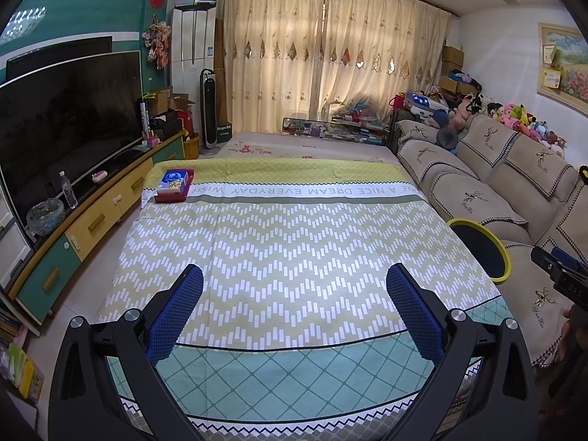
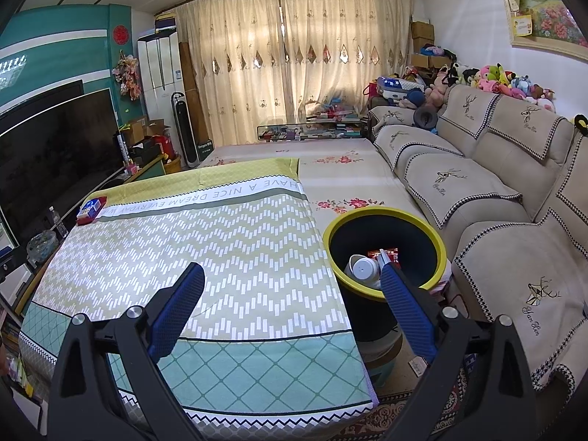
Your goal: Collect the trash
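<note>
The table under its yellow, white and teal zigzag-patterned cloth (image 1: 294,242) fills most of my sight, and apart from the red tray with a blue tissue packet (image 1: 173,185) at its far left corner I see nothing on it; that looks like a fixture, not rubbish. The round black bin with a yellow rim (image 2: 386,253) stands just beside the table's right edge, near the beige sofa (image 2: 496,198), I judge so I can drop things straight off the cloth. Inside lie 1 white plastic bottle (image 2: 363,267) and 1 red wrapper (image 2: 384,251). My right gripper (image 2: 292,275) hangs spread and empty near the bin's rim; my left gripper (image 1: 294,275) hovers level over the cloth, likewise spread with nothing between its 2 blue pads.
</note>
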`<action>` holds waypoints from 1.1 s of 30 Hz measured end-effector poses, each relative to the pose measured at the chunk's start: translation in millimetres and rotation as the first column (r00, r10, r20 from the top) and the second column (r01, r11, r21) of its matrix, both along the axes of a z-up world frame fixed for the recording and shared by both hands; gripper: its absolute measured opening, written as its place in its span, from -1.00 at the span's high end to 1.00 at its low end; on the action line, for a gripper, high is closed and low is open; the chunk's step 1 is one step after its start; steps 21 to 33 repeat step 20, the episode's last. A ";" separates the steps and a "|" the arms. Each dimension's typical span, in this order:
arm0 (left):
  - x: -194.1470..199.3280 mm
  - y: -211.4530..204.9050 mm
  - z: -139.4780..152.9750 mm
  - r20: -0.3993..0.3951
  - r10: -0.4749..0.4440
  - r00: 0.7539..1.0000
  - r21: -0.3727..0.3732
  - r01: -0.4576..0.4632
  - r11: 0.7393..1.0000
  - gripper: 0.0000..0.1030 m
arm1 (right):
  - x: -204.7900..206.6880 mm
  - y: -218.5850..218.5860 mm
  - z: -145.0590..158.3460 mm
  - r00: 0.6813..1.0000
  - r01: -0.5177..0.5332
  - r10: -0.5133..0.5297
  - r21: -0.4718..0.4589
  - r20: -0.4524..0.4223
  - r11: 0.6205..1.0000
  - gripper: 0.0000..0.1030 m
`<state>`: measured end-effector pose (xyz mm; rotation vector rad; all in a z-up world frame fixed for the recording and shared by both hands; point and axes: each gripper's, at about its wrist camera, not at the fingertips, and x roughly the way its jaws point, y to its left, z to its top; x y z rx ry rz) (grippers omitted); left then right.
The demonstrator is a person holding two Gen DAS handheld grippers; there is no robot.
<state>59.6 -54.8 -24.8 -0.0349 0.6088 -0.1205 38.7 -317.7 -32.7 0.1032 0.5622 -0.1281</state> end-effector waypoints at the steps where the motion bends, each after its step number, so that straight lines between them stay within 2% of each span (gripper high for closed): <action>1: 1.6 -0.5 -0.9 -0.004 -0.001 1.000 0.001 0.001 1.000 -0.91 | 0.2 -1.6 0.8 1.000 0.000 0.000 -0.001 0.000 1.000 -0.78; 8: 14.3 3.1 -7.4 -0.017 -0.033 0.999 -0.041 0.032 0.999 -0.91 | 5.6 3.4 -5.8 1.000 -0.009 0.009 0.000 -0.015 1.000 -0.78; 12: 36.6 6.4 -12.2 -0.042 -0.020 0.999 -0.020 0.020 1.000 -0.91 | 23.3 9.8 -5.8 0.999 -0.036 0.036 -0.005 -0.029 0.999 -0.80; 14: 59.9 8.6 -18.5 -0.068 0.000 0.998 0.016 0.001 1.000 -0.91 | 45.5 14.1 -6.5 0.998 -0.060 0.061 0.015 -0.036 0.998 -0.87; 17: 104.6 19.3 -34.7 -0.111 -0.018 0.994 -0.017 0.016 1.000 -0.91 | 94.2 22.8 -16.3 0.992 -0.103 0.106 0.047 -0.068 0.994 -0.87; 20: 155.8 28.1 -57.5 -0.164 0.026 0.986 0.036 -0.021 0.999 -0.91 | 152.4 43.7 -36.9 0.975 -0.161 0.170 0.071 -0.145 0.984 -0.87; 33: 155.8 28.1 -57.5 -0.164 0.026 0.986 0.036 -0.021 0.999 -0.91 | 152.4 43.7 -36.9 0.975 -0.161 0.170 0.071 -0.145 0.984 -0.87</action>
